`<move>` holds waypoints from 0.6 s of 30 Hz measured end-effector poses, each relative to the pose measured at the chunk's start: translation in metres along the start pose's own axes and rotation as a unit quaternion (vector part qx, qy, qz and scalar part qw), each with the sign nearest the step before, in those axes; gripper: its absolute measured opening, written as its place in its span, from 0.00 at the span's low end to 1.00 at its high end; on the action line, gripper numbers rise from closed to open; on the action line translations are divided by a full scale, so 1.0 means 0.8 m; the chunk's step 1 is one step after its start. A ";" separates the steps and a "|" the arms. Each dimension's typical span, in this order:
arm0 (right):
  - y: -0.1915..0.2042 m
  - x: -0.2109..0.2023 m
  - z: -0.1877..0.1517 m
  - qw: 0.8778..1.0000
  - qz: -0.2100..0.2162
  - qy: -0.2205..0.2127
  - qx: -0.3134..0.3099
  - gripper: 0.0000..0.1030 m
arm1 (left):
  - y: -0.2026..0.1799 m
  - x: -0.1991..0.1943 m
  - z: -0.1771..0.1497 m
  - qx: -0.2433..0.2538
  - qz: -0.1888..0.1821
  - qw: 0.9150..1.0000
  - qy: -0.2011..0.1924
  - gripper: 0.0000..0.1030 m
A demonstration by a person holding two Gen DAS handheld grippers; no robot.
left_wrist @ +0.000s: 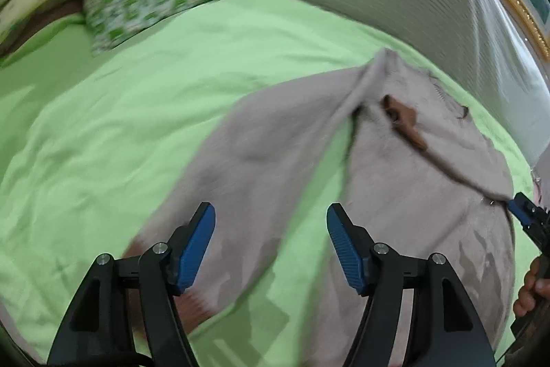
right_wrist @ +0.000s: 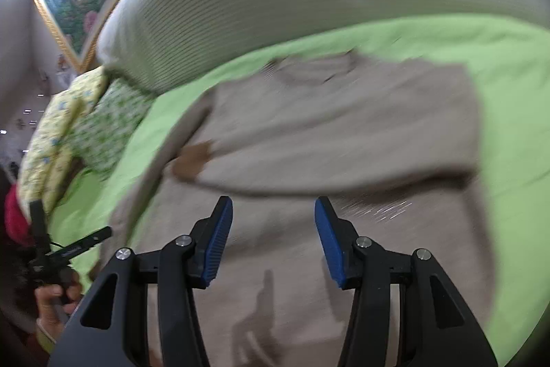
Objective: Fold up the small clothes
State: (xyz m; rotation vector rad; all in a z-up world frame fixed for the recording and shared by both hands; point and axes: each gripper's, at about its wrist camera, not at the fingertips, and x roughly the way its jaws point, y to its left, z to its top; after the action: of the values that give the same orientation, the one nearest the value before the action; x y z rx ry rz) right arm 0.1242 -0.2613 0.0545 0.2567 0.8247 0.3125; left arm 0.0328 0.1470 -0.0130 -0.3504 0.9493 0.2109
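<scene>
Beige sweater (right_wrist: 343, 133) lies on the green bedsheet (left_wrist: 120, 126), one sleeve (left_wrist: 261, 160) stretching toward the left gripper (left_wrist: 271, 239). Right gripper (right_wrist: 273, 236) hovers above its body. Both grippers gape, empty.

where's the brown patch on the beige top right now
In the right wrist view, the brown patch sits left of centre on the beige top, at the folded sleeve's end.

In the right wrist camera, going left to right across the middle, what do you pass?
Yellow floral fabric → green-and-white patterned pillow → brown patch on the beige garment → bare green bedsheet.
</scene>
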 end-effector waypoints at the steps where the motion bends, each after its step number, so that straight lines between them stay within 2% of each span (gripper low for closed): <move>1: 0.013 0.007 -0.007 1.000 0.005 0.007 -0.005 0.50 | 0.011 -0.002 -0.004 -0.002 0.008 1.000 -0.001 0.66; 3: 0.037 0.022 -0.021 0.999 0.028 0.020 -0.008 0.50 | 0.046 -0.014 -0.017 -0.030 0.016 0.999 0.000 0.67; 6: 0.092 0.051 -0.045 0.994 0.087 0.057 -0.024 0.50 | 0.093 -0.026 -0.029 -0.078 0.022 0.997 -0.003 0.67; 9: 0.163 0.088 -0.074 0.982 0.149 0.097 -0.064 0.50 | 0.123 -0.032 -0.032 -0.107 0.040 0.993 -0.007 0.67; 11: 0.215 0.115 -0.096 0.972 0.174 0.121 -0.097 0.50 | 0.134 -0.034 -0.035 -0.110 0.027 0.994 -0.001 0.68; 14: 0.253 0.137 -0.106 0.971 0.163 0.129 -0.121 0.50 | 0.124 -0.038 -0.046 -0.060 0.010 0.998 0.016 0.69; 15: 0.256 0.139 -0.105 0.971 0.165 0.126 -0.119 0.50 | 0.115 -0.041 -0.050 -0.035 0.008 0.999 0.018 0.74; 16: 0.254 0.136 -0.102 0.972 0.167 0.119 -0.116 0.50 | 0.103 -0.042 -0.055 -0.015 0.011 1.000 0.020 0.80; 18: 0.239 0.125 -0.095 0.976 0.155 0.104 -0.115 0.50 | 0.070 -0.037 -0.068 0.065 0.048 0.996 0.025 0.79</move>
State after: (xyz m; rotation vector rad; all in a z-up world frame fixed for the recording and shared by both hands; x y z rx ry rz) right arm 0.0984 -0.0401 0.0028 0.1356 0.9455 0.7326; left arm -0.0430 0.1770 -0.0288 -0.1902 1.0245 0.2276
